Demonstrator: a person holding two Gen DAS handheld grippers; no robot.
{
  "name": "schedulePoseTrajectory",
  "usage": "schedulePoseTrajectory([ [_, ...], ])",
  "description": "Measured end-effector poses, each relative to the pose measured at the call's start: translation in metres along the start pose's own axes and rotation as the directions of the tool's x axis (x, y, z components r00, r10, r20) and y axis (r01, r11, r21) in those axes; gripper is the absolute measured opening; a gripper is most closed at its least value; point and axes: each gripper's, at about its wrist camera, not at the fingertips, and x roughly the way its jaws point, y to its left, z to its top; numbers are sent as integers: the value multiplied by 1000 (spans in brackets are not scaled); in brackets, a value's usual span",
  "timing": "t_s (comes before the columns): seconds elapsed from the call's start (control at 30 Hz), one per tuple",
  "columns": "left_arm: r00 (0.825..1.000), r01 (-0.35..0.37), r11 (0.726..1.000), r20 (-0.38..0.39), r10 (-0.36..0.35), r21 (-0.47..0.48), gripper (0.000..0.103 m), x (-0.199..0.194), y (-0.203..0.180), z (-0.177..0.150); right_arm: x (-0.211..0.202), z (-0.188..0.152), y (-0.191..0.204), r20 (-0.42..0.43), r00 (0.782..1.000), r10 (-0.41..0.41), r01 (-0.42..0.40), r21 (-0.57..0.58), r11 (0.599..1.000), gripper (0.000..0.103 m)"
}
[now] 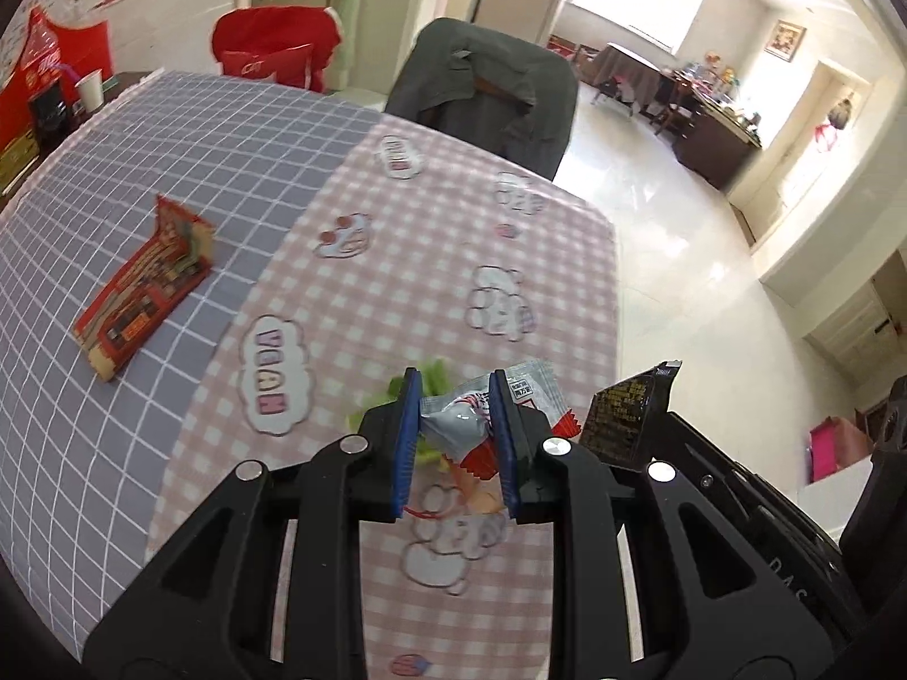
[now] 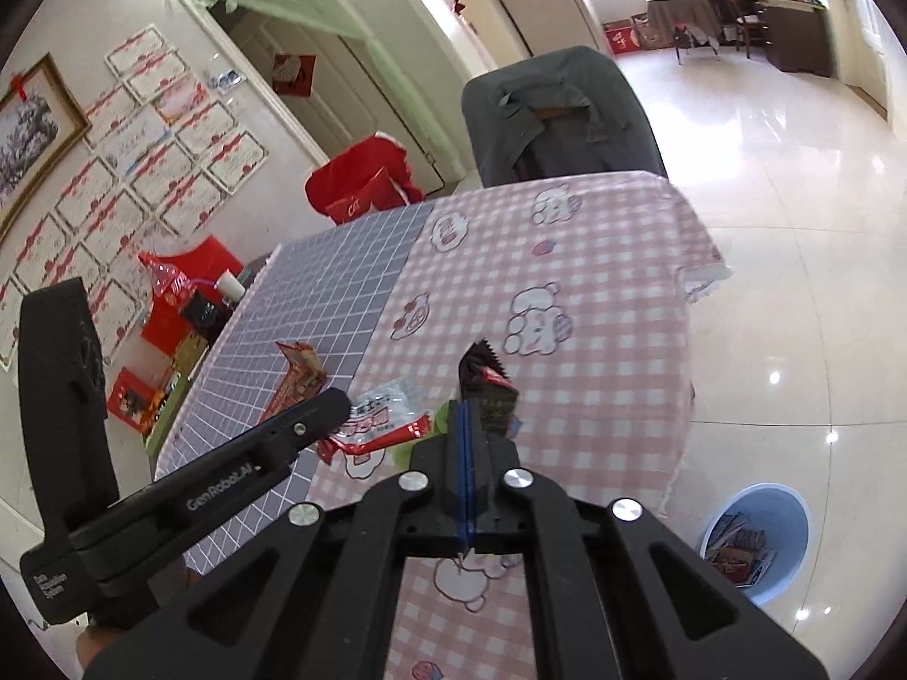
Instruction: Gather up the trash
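Observation:
My left gripper (image 1: pixel 455 391) is shut on a crumpled white-and-red wrapper (image 1: pixel 459 425), lifted above the pink checked tablecloth (image 1: pixel 397 238). A green scrap (image 1: pixel 433 374) shows just behind the pads; I cannot tell whether it is pinched too. My right gripper (image 2: pixel 466 405) is shut on a black wrapper (image 2: pixel 490 391), which also shows in the left wrist view as a black wrapper (image 1: pixel 629 413) right of the left fingers. A flat red snack packet (image 1: pixel 147 289) lies on the grey grid cloth to the left. The right wrist view has the left gripper (image 2: pixel 340 405) coming in from the left.
A round blue bin (image 2: pixel 793 515) with several wrappers in it stands on the tiled floor beside the table's right edge. At the far edge stands a chair draped with a grey jacket (image 1: pixel 487 90). A red bag (image 1: pixel 272 51) and a paper cup (image 1: pixel 90 88) are at the far left.

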Motion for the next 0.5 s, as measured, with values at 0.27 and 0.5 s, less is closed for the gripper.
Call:
schedulePoseTrajectory([
  [0.27,993,-39,998,-111,43,40,24,37,-13,-22,8,-25,-28,-60,998,-13,17,72,997,1],
  [0.5,980,-50,991,-183,73,128,24,73,-20,-40,12,-38,-42,-61,998,-24,31,125,992,1],
])
